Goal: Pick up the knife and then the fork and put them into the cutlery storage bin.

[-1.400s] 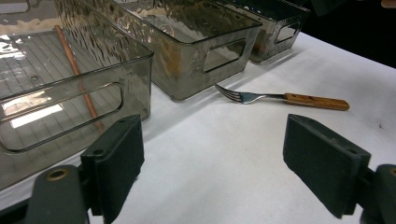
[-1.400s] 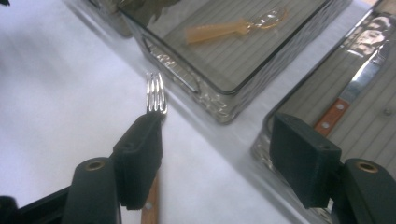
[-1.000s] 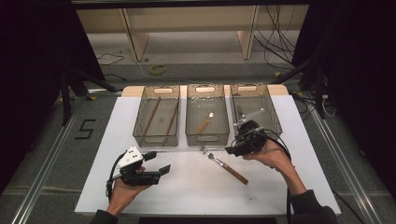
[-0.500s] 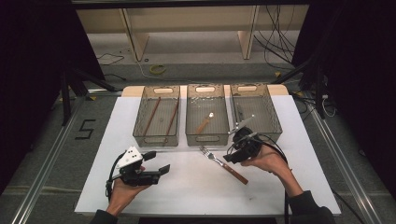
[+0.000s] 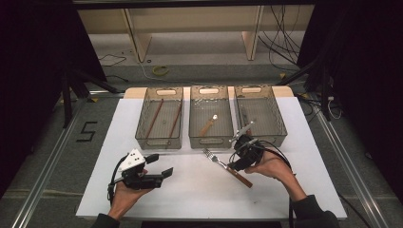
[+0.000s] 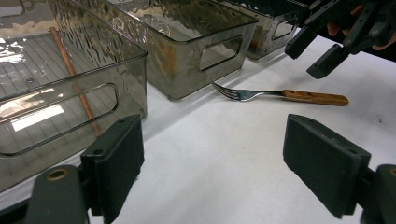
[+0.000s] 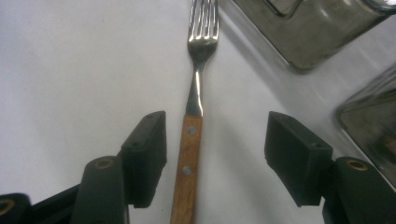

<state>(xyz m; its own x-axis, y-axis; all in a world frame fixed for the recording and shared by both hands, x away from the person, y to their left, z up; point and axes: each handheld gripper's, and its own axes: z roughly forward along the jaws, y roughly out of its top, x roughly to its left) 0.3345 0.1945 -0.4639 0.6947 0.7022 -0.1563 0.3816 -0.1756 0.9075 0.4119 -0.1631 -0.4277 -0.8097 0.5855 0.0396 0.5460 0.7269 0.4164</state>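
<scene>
Fork [image 7: 192, 140] handle between right claw [image 7: 215, 154] jaws, closing, untouched

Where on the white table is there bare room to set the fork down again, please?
Free patches on the table: the white stretch between the left gripper and the fork, and the strips left of the left bin and right of the right bin. It is crowded around the right gripper and along the bins' front walls.

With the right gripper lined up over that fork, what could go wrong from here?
The right gripper, whose jaws have just been closing, straddles the fork handle, which lies nearer one pad: an uneven close may skid or twist it. Gripped at the wooden handle, the tines may droop. The middle bin stands close, so a lift could clip its wall.
</scene>
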